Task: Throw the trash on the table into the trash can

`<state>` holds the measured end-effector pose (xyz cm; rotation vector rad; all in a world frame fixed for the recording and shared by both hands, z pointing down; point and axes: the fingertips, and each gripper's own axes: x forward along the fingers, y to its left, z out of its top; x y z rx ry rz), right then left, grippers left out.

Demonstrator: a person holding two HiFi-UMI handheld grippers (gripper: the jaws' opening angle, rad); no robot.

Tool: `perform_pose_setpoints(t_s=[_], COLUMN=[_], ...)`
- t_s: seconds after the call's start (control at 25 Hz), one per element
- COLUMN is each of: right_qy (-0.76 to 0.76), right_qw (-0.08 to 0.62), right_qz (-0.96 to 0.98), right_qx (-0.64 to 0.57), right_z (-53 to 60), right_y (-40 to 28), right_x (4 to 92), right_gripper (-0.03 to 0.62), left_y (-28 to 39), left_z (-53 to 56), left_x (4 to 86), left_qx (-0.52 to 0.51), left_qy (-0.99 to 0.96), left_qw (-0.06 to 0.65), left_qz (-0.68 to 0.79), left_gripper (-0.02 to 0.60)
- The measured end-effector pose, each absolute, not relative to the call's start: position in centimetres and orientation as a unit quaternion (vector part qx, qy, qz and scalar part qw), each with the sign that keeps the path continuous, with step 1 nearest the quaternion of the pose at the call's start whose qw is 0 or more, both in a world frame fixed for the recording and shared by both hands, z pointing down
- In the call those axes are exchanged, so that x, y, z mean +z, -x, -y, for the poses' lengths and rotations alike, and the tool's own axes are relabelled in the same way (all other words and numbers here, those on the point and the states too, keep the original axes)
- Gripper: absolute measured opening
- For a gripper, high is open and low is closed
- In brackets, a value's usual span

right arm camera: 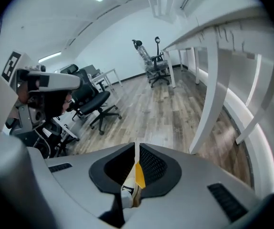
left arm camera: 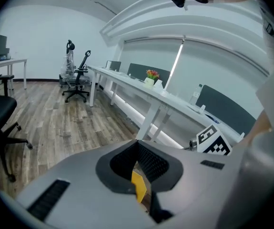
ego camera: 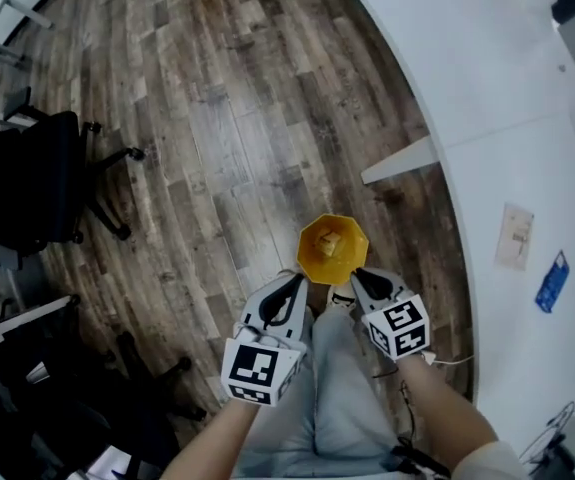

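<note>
Right now my left gripper (ego camera: 293, 284) and right gripper (ego camera: 360, 278) both pinch one yellow bag (ego camera: 332, 248), at its seven and five o'clock.

In the head view the left claw (ego camera: 300, 283) and the right claw (ego camera: 359, 278) cover the near rim of the yellow container (ego camera: 353, 254). The lump (ego camera: 329, 240) inside it is too small to identify. Each gripper view shows only a yellow sliver between the jaws. The tabletop (ego camera: 507, 118) runs off the right edge. The print on its paper slip (ego camera: 514, 236) and blue card (ego camera: 552, 281) is unreadable. The left edge cuts the black chair (ego camera: 37, 178).
</note>
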<state>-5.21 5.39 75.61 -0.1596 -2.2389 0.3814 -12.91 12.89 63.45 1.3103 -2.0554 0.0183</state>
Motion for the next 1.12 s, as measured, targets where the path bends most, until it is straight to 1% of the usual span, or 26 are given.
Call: perform_pose_setpoints(t_s=[0.12, 0.36, 0.56, 0.72, 0.92, 1.12], right_qy=[0.074, 0.071, 0.094, 0.106, 0.083, 0.063], right_qw=[0.399, 0.357, 0.294, 0.241, 0.211, 0.201], right_qz=[0.900, 0.914, 0.924, 0.938, 0.951, 0.956], right_qx=[0.158, 0.177, 0.227, 0.227, 0.211, 0.203], right_z=[-6.0, -4.8, -4.5, -4.0, -2.5, -1.5], right_y=[4.7, 4.7, 4.4, 4.2, 3.1, 2.1], right_x=[70.4, 60.0, 50.8, 43.9, 39.2, 37.7], right_gripper=[0.049, 0.044, 0.043, 0.043, 0.043, 0.043], left_y=[12.2, 10.7, 9.0, 9.1, 8.9, 7.7], left_z=[-12.5, -12.7, -12.6, -11.9, -11.1, -9.9], left_x=[59.8, 53.0, 47.7, 43.4, 39.0, 37.7], left_qx=[0.014, 0.015, 0.025, 0.024, 0.015, 0.029], left_qy=[-0.519, -0.526, -0.535, -0.548, -0.562, -0.587], left_qw=[0.333, 0.332, 0.326, 0.303, 0.275, 0.267], left_qz=[0.787, 0.783, 0.779, 0.779, 0.780, 0.764], left_gripper=[0.000, 0.000, 0.000, 0.000, 0.000, 0.000])
